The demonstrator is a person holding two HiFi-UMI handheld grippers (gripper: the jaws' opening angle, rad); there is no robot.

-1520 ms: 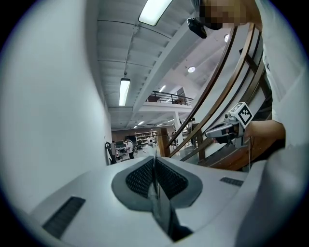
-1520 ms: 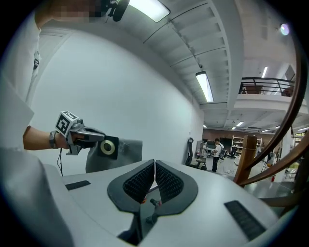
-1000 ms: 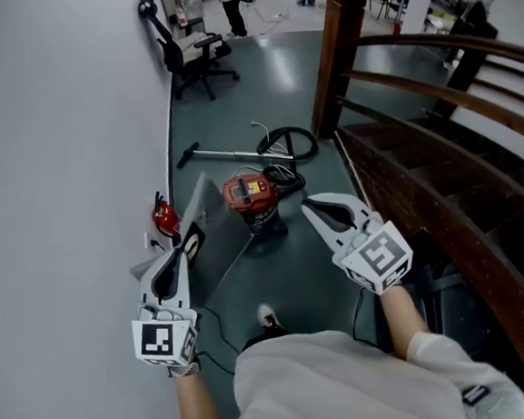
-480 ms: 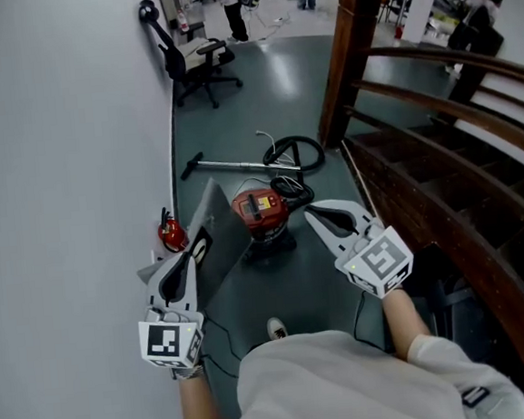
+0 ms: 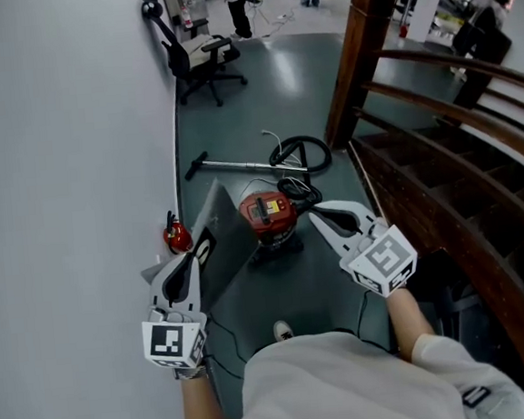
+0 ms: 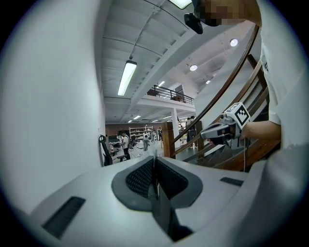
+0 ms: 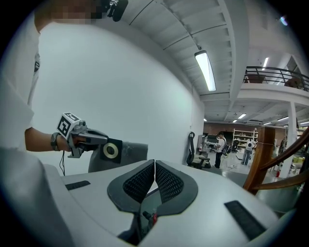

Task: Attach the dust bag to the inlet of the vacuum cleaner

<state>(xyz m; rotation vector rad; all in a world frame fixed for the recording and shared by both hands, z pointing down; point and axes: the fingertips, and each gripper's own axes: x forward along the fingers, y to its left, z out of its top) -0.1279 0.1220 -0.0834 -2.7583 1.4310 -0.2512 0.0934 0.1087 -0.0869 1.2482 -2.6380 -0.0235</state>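
Dust bag (image 5: pixel 215 219) sits clamped by its collar (image 5: pixel 202 248) in the left hand-held gripper (image 5: pixel 192 258), ready for the vacuum cleaner (image 5: pixel 268 214) on the floor (image 5: pixel 288 92); right hand-held gripper (image 5: pixel 322 219) closed, empty.

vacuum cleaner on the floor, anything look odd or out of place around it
Nothing looks damaged or spilled. The vacuum cleaner stands upright; its hose and wand lie on the floor beyond it. The dust bag is off it, in the left gripper.

I can't read any words or numbers here. The yellow label (image 5: pixel 264 210) on my red vacuum (image 5: pixel 272 223) is too small to read.
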